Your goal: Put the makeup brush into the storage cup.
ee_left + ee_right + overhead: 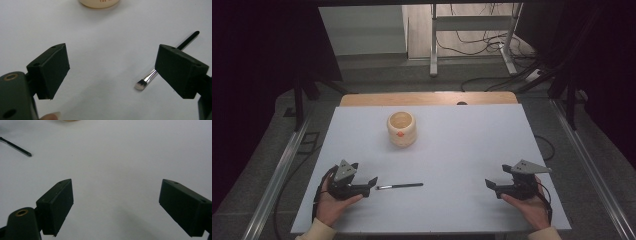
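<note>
So on the left side, the left hand-held gripper [371,183] sits low over the white tabletop [462,150], near its front edge, jaws spread wide with nothing between them. Just to its right lies a thin makeup brush [399,186], flat on the tabletop, bristle end pointing at that gripper and the dark handle running off to the right. In the left gripper view the brush [150,77] shows up just beside the right-hand jaw, partly hidden behind it, bristles resting on the surface, not touching either pad as far as I can see. Further back, around the middle, stands a small cream-coloured pot [401,128] with an orange mark on its front, well apart from the brush. Over on the right, the right hand-held gripper [490,184] is also wide open and empty, well away from the brush.
</note>
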`<state>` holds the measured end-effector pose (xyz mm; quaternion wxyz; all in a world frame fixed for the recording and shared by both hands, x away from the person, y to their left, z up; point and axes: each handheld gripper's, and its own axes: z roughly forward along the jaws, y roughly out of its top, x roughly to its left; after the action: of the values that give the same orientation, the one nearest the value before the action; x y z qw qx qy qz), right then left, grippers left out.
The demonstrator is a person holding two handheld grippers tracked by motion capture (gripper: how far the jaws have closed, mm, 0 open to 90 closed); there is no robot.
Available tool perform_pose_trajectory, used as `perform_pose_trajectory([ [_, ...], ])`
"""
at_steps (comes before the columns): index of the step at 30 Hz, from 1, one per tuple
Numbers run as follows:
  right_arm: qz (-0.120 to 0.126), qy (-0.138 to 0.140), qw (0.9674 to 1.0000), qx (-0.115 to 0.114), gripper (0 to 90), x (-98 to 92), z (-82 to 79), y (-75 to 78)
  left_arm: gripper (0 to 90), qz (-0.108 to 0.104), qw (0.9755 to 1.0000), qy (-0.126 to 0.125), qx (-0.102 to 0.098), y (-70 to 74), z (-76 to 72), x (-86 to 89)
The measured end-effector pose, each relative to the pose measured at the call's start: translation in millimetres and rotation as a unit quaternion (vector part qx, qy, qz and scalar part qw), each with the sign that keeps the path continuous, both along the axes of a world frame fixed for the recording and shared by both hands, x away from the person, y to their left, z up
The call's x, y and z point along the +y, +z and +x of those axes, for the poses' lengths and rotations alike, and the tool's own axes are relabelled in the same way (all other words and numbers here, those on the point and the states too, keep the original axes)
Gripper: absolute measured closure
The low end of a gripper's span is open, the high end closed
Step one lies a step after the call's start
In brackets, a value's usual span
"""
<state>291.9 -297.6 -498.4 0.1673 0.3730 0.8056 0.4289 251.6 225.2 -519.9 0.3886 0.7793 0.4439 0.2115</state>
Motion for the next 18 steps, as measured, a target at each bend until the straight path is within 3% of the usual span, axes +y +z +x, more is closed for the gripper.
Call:
perform_pose_trajectory([
  [18,-0.008,-0.001,1.0,-0.003,12.3,4.0,0.5,-0.2,11.7,0.007,1.0,0.001,0.002,-2.6,-3.9,-0.3],
])
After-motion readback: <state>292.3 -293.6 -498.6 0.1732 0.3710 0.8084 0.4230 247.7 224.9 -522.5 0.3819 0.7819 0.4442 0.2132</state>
